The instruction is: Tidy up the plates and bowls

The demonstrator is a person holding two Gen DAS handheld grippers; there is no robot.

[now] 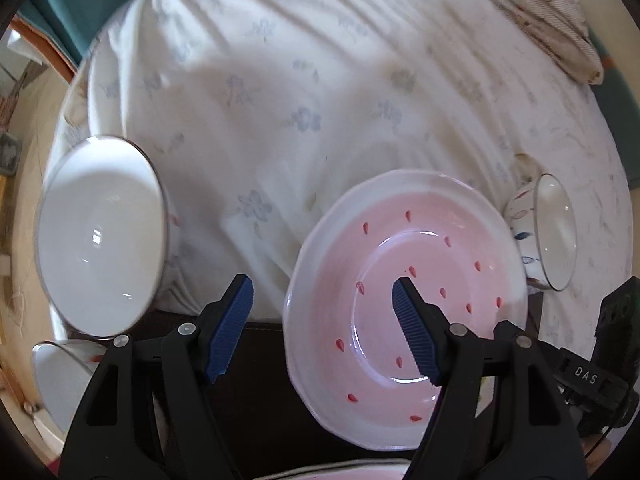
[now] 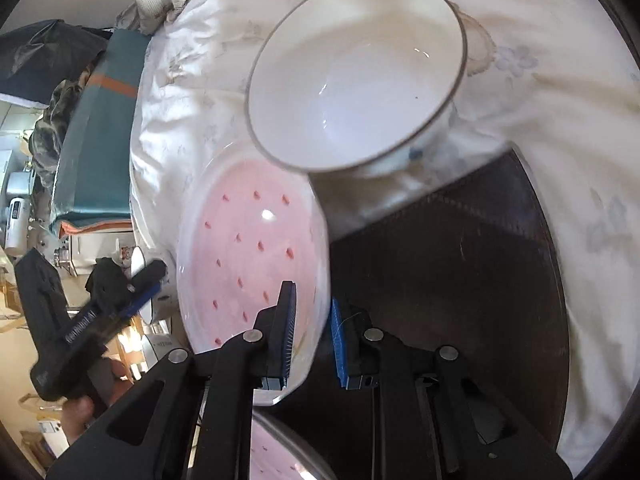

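A pink plate with red seed marks and a white rim hangs tilted over a dark table. My right gripper is shut on the pink plate, one pad inside its near rim and one outside. My left gripper is open and straddles the plate's other edge without touching it. In the right wrist view, that left gripper sits just left of the plate, held by a hand. A white bowl with a dark rim rests on the sheet.
A second pink plate lies below the held one. A small patterned bowl lies on its side on the flowered bedsheet. Another white dish sits at the lower left. A folded cloth lies at the far right, with room clutter beyond the bed.
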